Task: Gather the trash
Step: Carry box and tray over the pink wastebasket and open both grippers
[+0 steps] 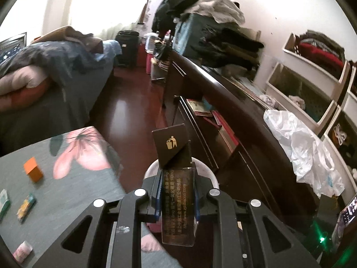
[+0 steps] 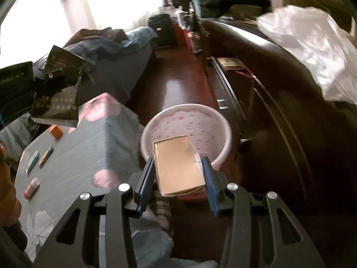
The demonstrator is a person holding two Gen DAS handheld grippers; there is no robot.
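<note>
My left gripper (image 1: 177,187) is shut on a black cigarette pack (image 1: 178,201) whose flip lid, marked with a gold bin symbol, stands open. Behind the pack shows a slice of the white bin (image 1: 150,169). In the right wrist view, my right gripper (image 2: 177,164) is shut on a flat tan box (image 2: 176,169), held just over the near rim of the white, pink-speckled bin (image 2: 189,111) on the floor. The black pack (image 2: 55,107) hangs in the left gripper at the left of that view, above the table's edge and left of the bin.
A table with a grey floral cloth (image 1: 73,174) holds an orange box (image 1: 33,169) and several small packets (image 1: 26,204). A dark wooden cabinet (image 1: 234,120) with a crumpled white plastic bag (image 1: 301,149) runs along the right. A bed (image 1: 44,84) stands left of the red floor (image 1: 131,107).
</note>
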